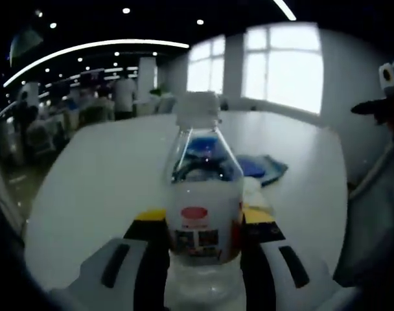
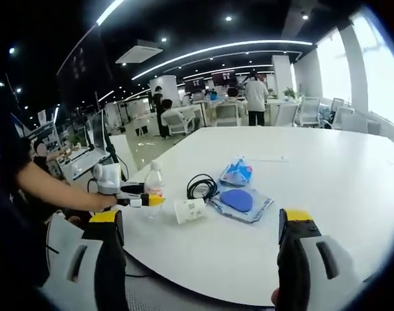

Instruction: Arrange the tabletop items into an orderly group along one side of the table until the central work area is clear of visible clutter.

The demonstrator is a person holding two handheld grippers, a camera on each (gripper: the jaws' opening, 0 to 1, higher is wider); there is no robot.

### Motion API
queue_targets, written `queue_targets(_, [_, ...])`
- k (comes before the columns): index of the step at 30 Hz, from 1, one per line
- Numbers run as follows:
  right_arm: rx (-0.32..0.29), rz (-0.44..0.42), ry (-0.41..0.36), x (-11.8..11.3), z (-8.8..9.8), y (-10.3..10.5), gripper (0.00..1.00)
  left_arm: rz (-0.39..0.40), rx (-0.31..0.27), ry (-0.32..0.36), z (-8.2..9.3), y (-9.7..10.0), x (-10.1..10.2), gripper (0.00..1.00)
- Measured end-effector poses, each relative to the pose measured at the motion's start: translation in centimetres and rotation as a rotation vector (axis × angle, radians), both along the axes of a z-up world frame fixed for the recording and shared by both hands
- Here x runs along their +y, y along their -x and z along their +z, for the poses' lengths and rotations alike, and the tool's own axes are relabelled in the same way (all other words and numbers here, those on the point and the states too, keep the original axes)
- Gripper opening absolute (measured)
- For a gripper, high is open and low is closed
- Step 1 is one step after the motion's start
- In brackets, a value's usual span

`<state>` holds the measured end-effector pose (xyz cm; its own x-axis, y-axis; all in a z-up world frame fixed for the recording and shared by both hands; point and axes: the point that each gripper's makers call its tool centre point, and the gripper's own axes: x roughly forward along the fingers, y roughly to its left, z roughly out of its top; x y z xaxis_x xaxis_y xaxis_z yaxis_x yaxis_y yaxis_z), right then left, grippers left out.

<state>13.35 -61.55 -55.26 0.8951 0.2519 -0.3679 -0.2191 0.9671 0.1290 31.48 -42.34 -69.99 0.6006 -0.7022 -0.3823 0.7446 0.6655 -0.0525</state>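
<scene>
I'm clamping left gripper point(image 1: 203, 236) on upright water bottle point(image 1: 202, 188) at bench point(image 2: 326, 175) edge, for grouping | right gripper point(image 2: 200, 243) hanging apart, nothing between | cable point(image 2: 200, 186), pouches point(image 2: 239, 201) cluttering centre

Nothing can be read. In the left gripper view the bottle point(image 1: 201, 194) carries a label with a red oval emblem and dark code-like squares beneath it, all too blurred to make out. The small white container point(image 2: 189, 210) on the surface bears an unreadable printed patch.
</scene>
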Motion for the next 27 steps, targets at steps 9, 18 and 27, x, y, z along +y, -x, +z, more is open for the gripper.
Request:
queue_targets(9, [0.019, 0.013, -0.001, 0.4, -0.8, 0.2, 0.99, 0.020, 0.017, 0.025, 0.1, 0.9, 0.8, 0.41])
queue_targets(18, [0.027, 0.018, -0.003, 0.5, -1.2, 0.0, 1.00, 0.027, 0.027, 0.010, 0.3, 1.8, 1.2, 0.42])
queue_targets(27, [0.079, 0.040, 0.104, -0.2, -3.3, 0.2, 1.00, -0.018, 0.025, -0.038, -0.1, 3.0, 2.1, 0.42])
